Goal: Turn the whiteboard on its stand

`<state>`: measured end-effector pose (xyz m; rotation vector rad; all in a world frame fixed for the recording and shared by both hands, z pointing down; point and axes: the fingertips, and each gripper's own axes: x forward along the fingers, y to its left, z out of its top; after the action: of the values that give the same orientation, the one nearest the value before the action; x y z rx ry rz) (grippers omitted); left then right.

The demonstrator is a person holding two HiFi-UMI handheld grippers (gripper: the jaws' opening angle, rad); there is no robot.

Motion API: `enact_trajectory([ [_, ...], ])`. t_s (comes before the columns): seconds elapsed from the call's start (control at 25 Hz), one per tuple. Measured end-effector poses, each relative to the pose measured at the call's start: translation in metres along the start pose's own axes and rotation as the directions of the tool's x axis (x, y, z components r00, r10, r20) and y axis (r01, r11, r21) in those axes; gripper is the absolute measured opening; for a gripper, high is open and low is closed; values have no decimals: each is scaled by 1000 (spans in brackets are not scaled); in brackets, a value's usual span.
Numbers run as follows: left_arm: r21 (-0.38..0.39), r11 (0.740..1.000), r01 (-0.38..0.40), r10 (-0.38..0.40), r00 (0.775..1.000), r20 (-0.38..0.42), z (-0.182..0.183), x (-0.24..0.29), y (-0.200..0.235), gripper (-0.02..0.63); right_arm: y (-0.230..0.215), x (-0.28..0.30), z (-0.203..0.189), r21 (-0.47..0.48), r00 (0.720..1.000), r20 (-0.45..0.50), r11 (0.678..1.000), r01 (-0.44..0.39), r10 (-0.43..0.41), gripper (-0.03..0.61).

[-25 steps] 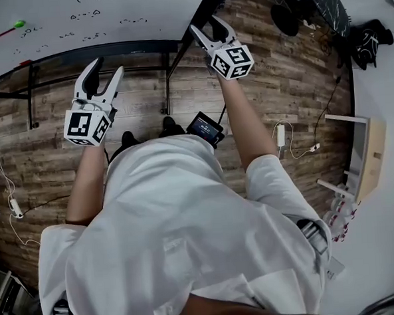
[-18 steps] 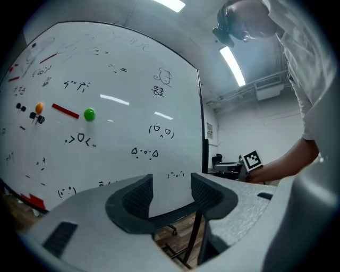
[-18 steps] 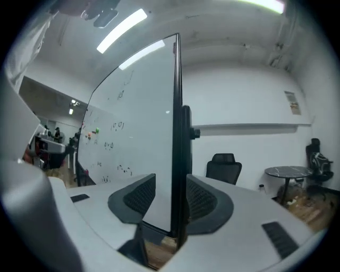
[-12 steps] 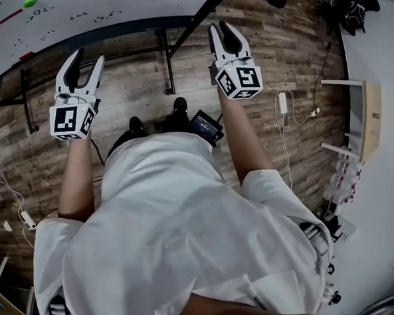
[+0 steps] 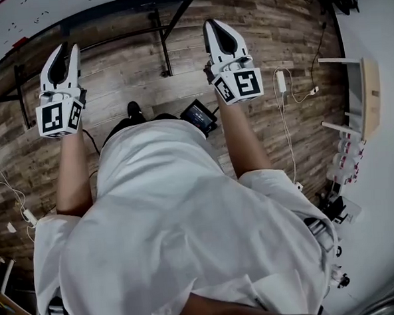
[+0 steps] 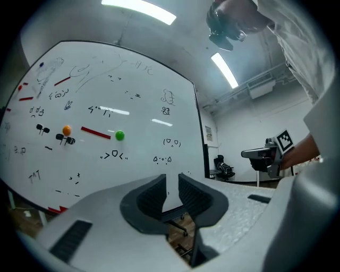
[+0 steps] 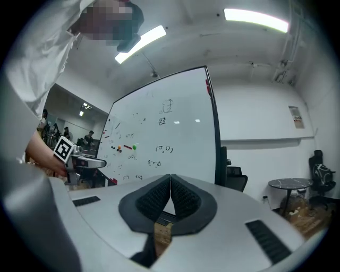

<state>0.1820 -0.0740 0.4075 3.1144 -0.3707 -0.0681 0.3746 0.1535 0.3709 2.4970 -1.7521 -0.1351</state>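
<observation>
The whiteboard (image 5: 28, 14) stands at eleven o'clock in the head view, beyond both grippers. The right gripper (image 5: 219, 27), at one o'clock, has just closed, its jaws together and empty. The left gripper (image 5: 68, 51), at ten o'clock, has just been narrowing to a slim gap with nothing between the jaws.

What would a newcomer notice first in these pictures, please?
The large whiteboard, scribbled with doodles and dotted with a green magnet and an orange magnet, fills the left gripper view. In the head view, the left gripper, jaws just closing with nothing between them, and the shut right gripper point toward it.
</observation>
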Motion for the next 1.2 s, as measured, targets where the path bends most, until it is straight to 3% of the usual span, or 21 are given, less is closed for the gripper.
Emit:
enact_trajectory([
  [0.08, 0, 1000, 13, -13, 1000, 5, 7, -14, -14, 46, 9, -21, 3, 0, 1000, 14, 1000, -3, 3, 2],
  [0.2, 2, 1000, 29, -29, 1000, -2, 12, -36, -28, 31, 24, -48, 4, 0, 999, 30, 1000, 22, -22, 2],
  [0.44, 32, 998, 52, -52, 999, -6, 14, -95, -67, 23, 51, -104, 7, 1, 997, 39, 998, 66, -66, 2],
  [0.68, 56, 995, 86, -83, 995, -58, 12, -160, -109, 23, 88, -171, 2, 71, 996, 22, 994, 87, -88, 2],
  [0.88, 83, 993, 81, -74, 994, -84, 15, -198, -110, 23, 124, -181, 9, 72, 996, 53, 995, 73, -77, 2],
  [1.04, 60, 996, 60, -56, 996, -64, 19, -222, -87, 23, 162, -177, 9, 83, 997, 41, 995, 57, -61, -2],
  [1.2, 61, 996, 64, -61, 997, -43, 25, -245, -53, 23, 190, -167, 6, 134, 993, 7, 984, 117, -119, -2],
])
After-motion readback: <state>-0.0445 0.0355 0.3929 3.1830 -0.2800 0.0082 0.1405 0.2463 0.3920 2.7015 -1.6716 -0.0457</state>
